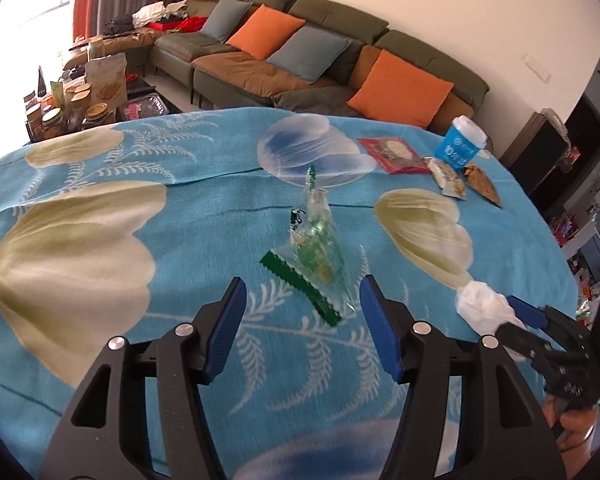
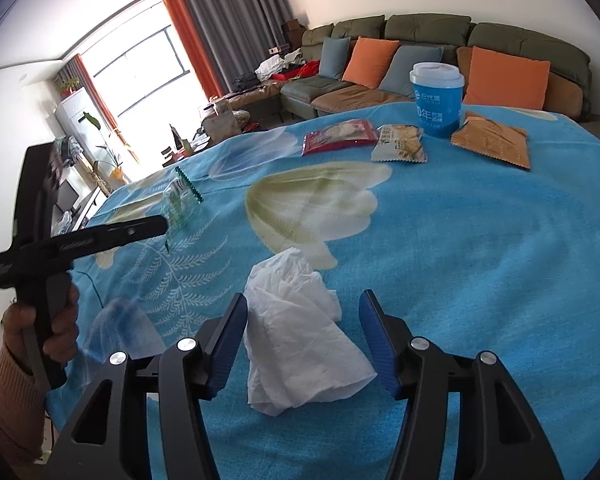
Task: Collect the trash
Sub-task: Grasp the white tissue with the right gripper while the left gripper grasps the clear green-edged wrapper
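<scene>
A clear plastic wrapper with green serrated edges (image 1: 318,248) lies on the blue flowered tablecloth (image 1: 140,200). My left gripper (image 1: 302,296) is open, just short of it. A crumpled white tissue (image 2: 300,332) lies between the open jaws of my right gripper (image 2: 302,308), untouched by the pads. The tissue (image 1: 484,304) and the right gripper (image 1: 520,316) also show at the right in the left wrist view. The left gripper (image 2: 156,226) shows by the wrapper (image 2: 180,200) in the right wrist view.
At the far side stand a blue paper cup with white lid (image 2: 436,96), a red packet (image 2: 338,136), a white snack packet (image 2: 400,144) and a brown packet (image 2: 492,144). A sofa with orange and grey cushions (image 1: 300,52) is behind the table.
</scene>
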### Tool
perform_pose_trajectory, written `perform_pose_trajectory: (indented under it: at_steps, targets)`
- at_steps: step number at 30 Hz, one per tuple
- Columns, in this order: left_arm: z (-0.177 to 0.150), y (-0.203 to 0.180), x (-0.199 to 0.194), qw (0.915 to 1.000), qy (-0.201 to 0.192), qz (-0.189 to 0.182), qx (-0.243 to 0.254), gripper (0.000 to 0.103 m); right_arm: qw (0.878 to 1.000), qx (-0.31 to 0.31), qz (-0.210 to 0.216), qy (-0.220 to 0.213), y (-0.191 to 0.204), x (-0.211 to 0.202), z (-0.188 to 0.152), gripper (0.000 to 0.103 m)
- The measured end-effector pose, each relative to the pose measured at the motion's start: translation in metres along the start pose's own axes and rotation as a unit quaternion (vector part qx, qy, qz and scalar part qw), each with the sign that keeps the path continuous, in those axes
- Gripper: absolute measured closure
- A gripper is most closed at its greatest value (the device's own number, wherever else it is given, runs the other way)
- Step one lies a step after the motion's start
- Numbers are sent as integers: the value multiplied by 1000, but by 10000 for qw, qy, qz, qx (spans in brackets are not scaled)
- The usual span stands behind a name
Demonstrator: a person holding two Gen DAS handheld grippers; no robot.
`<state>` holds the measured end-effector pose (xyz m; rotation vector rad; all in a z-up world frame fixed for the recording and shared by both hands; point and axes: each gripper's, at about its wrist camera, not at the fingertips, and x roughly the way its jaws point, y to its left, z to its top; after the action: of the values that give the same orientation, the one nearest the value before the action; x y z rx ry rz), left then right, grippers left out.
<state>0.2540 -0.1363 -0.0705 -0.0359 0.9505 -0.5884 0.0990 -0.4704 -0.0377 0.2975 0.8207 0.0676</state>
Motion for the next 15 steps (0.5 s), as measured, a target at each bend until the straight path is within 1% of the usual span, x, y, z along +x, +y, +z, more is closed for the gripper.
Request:
perform_pose_trajectory:
  at_steps: [3,5,7,9,11,14,15]
  targets:
    - [5,-1,10,10000,75,5,-54,51,10000,-12,69,36,0,0,-2,49]
    - [6,-2,13,10000,74,-2,-56,57,9999,-14,100,57,0,1,-2,58]
    - [7,-1,16,9998,109,-96,-107,67,9999,-41,129,62,0,1,-3,64]
    - [6,0,16,9998,89,-111,-129,70,9998,-73,157,57,1,0,-3,69]
    - [5,0,16,9998,71,-125,-130,73,9998,-104,180,50,2,0,-4,75]
    - [3,0,12,9997,49,-186,-131,76,9997,-147,204,33,4,-2,-4,82]
    - [1,-1,10,9998,27,-181,-100,77,9996,-146,221,20,5,-2,-4,82]
